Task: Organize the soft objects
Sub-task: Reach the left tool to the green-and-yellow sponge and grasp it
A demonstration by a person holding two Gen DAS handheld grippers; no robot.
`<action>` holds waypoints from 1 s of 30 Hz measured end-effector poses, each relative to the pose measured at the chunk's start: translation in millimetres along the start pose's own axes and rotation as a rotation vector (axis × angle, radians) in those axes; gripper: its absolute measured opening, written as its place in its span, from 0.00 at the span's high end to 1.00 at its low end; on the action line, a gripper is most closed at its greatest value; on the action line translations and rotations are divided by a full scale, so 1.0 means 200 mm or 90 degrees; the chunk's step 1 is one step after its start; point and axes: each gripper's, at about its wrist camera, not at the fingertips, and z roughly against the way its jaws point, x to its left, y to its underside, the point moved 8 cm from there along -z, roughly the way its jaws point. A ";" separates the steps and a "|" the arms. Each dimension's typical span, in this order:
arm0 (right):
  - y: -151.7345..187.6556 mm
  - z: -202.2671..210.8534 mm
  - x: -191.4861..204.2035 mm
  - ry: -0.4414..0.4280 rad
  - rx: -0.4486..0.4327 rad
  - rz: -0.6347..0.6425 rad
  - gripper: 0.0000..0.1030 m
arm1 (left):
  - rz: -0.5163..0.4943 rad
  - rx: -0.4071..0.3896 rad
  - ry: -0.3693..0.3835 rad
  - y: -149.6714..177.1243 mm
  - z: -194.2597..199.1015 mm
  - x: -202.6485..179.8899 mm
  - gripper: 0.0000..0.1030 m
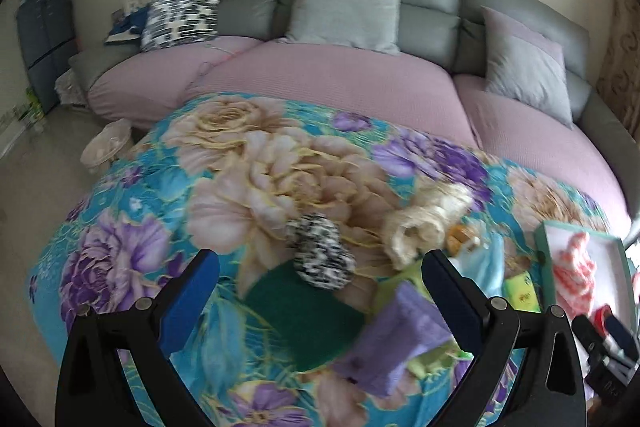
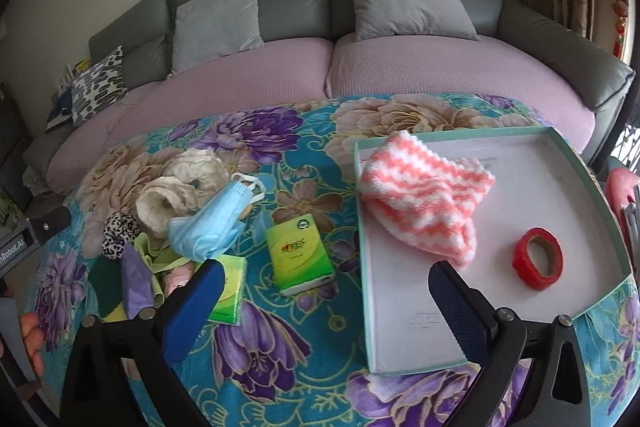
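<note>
Sorting looks part done: a shallow tray (image 2: 576, 143) sits at the right edge of the bench, which is covered by a flowered blanket (image 2: 304, 359), and it already holds a pink-and-white striped fuzzy cloth (image 2: 424, 199) toward its far left corner and a roll of red tape (image 2: 538, 259) nearer its right wall, apart from the cloth. The tray seems to be the collecting place, since the rest of the soft things are heaped together at the left side of the bench: a blue face mask (image 2: 212, 223) draped over cream fluffy pieces (image 2: 176, 187), a black-and-white spotted scrunchie (image 1: 320, 253), a purple cloth (image 1: 394, 343) on yellow-green fabric, and a dark green pad (image 1: 304, 315). Two green tissue packs (image 2: 300, 255) lie between the heap and the tray, one flat near the middle and one closer to the heap. The left hand-held gripper (image 1: 316, 307) hangs over the heap with its jaws spread wide and nothing between them, probably lined up on the green pad or scrunchie. The right hand-held gripper (image 2: 324, 311) is likewise wide open and empty, poised above the blanket at the tray's near left corner, likely ready to receive or steady.
</note>
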 end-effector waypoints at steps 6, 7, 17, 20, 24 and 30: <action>0.06 -0.11 0.14 -0.028 0.026 0.024 0.00 | 0.037 0.004 -0.009 0.01 -0.03 0.12 0.02; 0.07 -0.12 0.15 -0.032 0.030 0.025 0.00 | 0.041 0.010 -0.010 0.01 -0.04 0.13 0.02; 0.14 -0.22 0.28 -0.056 0.059 0.060 0.00 | 0.089 0.131 -0.021 0.19 -0.33 0.18 0.02; 0.15 -0.22 0.29 -0.056 0.062 0.061 0.00 | 0.097 0.161 -0.015 0.24 -0.41 0.17 0.02; 0.15 -0.23 0.28 -0.056 0.063 0.059 0.00 | 0.058 0.197 -0.008 0.30 -0.48 0.09 0.02; 0.15 -0.23 0.29 -0.058 0.065 0.063 0.00 | 0.067 0.218 -0.004 0.33 -0.54 0.11 0.02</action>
